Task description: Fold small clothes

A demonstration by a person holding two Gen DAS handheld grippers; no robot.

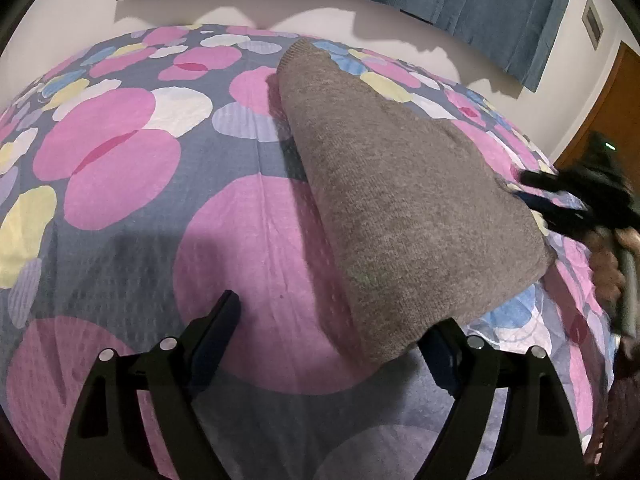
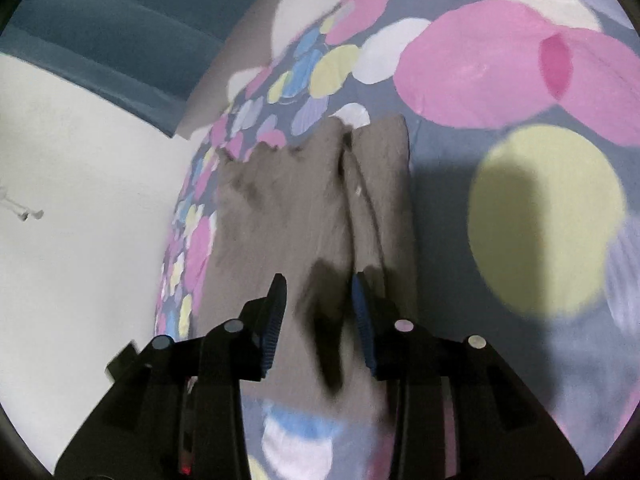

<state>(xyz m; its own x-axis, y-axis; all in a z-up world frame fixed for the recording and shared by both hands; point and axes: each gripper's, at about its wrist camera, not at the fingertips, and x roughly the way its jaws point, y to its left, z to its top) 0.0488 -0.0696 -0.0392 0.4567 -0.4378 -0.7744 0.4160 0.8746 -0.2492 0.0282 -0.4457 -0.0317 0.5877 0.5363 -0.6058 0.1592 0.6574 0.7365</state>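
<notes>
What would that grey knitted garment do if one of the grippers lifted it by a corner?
The grey knitted garment would probably droop: it already creases and lies folded in layers on the bedspread. It looks light. Its fuzzy knit likely grips the ribbed pads without slipping.

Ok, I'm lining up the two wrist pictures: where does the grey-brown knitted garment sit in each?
Left wrist: the grey-brown knitted garment runs from top centre down to the right.
Right wrist: it lies centre, stretching away from the jaws.
Shared landmark: the grey bedspread with pink circles.
</notes>
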